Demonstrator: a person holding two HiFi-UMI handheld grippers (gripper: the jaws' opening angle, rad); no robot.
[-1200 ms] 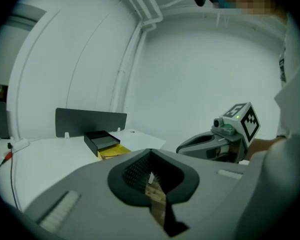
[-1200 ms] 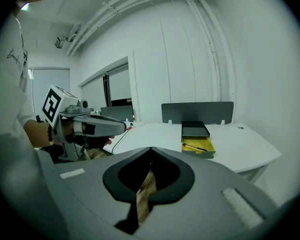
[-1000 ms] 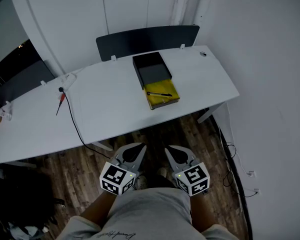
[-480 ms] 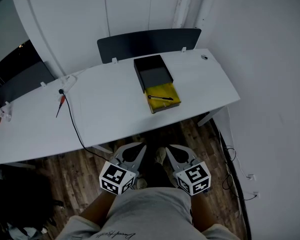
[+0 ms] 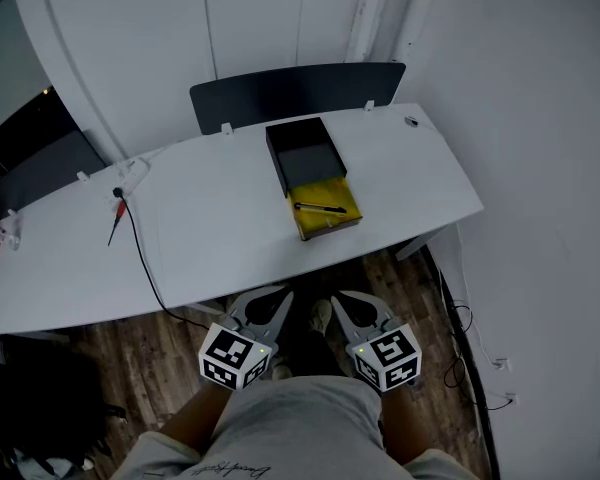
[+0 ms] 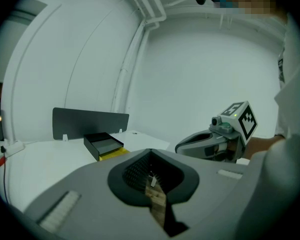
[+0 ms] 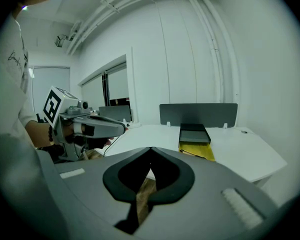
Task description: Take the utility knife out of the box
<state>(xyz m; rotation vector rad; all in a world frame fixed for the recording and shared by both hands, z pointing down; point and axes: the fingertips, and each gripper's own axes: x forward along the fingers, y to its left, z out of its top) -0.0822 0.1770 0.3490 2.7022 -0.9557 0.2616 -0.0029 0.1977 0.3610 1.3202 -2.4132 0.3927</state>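
Note:
A black box [image 5: 302,154] lies on the white desk [image 5: 210,218], its yellow inner tray [image 5: 330,196] slid out toward me. The dark utility knife [image 5: 320,208] lies across that tray. Both grippers hang low in front of my body, well short of the desk. My left gripper [image 5: 282,293] is shut with nothing in it, and my right gripper [image 5: 336,296] is likewise shut and empty. In the left gripper view the left gripper [image 6: 150,152] points at the desk, with the box [image 6: 103,143] far ahead. The right gripper view shows the right gripper [image 7: 151,149] and the box [image 7: 193,132] beyond it.
A dark divider panel [image 5: 295,88] stands along the desk's far edge. A black cable [image 5: 140,253] with a red-tipped end runs over the desk's left part and down to the wooden floor [image 5: 160,338]. A white wall [image 5: 540,168] closes the right side.
The desk and box have shifted slightly lower and nearer in the head view. Both grippers keep the same place in front of my body, still shut.

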